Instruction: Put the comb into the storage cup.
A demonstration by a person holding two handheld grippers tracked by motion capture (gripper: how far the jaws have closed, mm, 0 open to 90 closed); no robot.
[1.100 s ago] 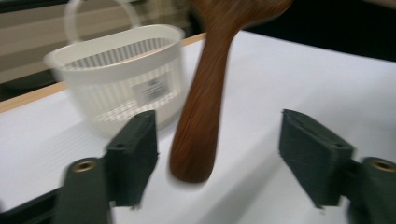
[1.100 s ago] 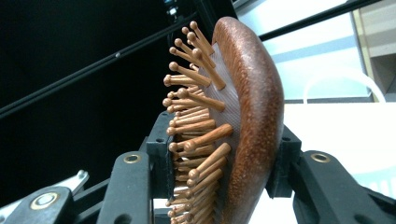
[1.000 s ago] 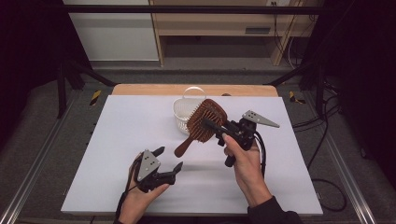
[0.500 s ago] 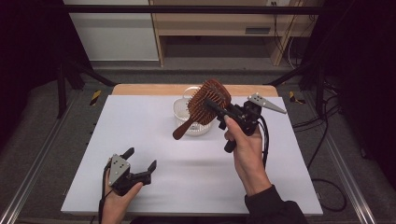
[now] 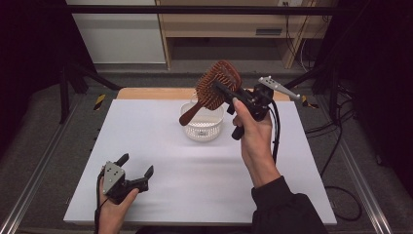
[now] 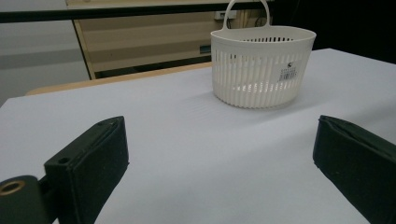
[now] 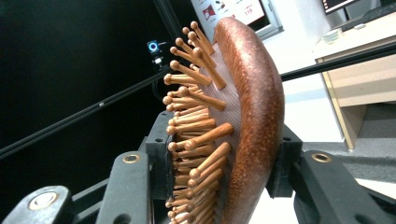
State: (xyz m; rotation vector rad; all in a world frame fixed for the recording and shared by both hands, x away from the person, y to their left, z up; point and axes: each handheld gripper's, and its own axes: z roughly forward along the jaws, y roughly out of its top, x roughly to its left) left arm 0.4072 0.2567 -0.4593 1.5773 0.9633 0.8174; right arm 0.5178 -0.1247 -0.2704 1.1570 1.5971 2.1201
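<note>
A brown wooden hairbrush (image 5: 215, 87) with wooden pegs hangs in the air over a white slatted basket (image 5: 202, 122). My right gripper (image 5: 224, 90) is shut on the brush's head, its handle slanting down-left toward the basket's rim. Up close in the right gripper view, the hairbrush (image 7: 243, 121) sits clamped between both black jaws, pegs facing left. My left gripper (image 5: 136, 168) rests open near the table's front left, with nothing between its jaws. From the left gripper view the basket (image 6: 260, 65) stands ahead on the white table (image 6: 187, 140), looking empty through its slats.
The white table (image 5: 160, 141) spreads wide around the basket. A wooden strip runs along its far edge, with a wooden cabinet (image 5: 229, 24) behind. Cables (image 5: 336, 146) trail off the right side, and metal rails flank the table.
My right gripper has lifted the hairbrush up and away to above the basket. My left gripper has pulled back left toward the front edge, still open.
</note>
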